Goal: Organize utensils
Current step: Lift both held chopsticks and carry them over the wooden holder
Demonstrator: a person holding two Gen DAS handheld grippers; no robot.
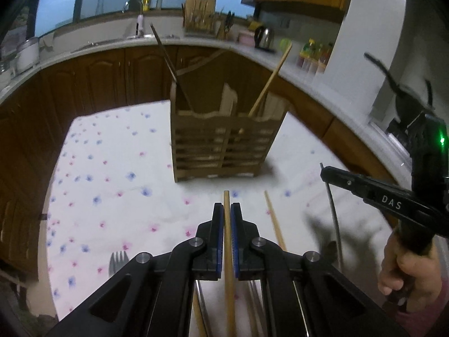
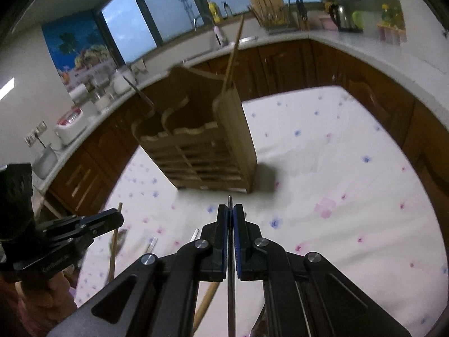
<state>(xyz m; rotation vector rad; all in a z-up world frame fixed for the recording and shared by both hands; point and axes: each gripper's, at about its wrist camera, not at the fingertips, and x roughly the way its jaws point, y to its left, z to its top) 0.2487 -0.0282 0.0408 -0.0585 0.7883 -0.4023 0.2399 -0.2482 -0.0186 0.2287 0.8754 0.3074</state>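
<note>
A wooden slatted utensil holder [image 1: 224,137] stands on the floral tablecloth [image 1: 112,174]; it also shows in the right wrist view [image 2: 202,146]. A wooden chopstick [image 1: 269,81] and a dark utensil [image 1: 165,53] lean in it. My left gripper [image 1: 227,210] is shut on a wooden chopstick [image 1: 228,252], in front of the holder. My right gripper [image 2: 230,210] is shut on a thin metal utensil [image 2: 231,280]; it also shows in the left wrist view [image 1: 325,172]. A second wooden chopstick [image 1: 275,221] and a fork [image 1: 119,261] lie on the cloth.
Brown cabinets [image 1: 112,70] and a white counter [image 1: 294,64] curve around the table. The counter holds a kettle [image 1: 265,36], bottles [image 1: 314,53], a knife rack [image 1: 200,14] and a rice cooker [image 2: 70,126]. More wooden utensils [image 2: 207,300] lie under my right gripper.
</note>
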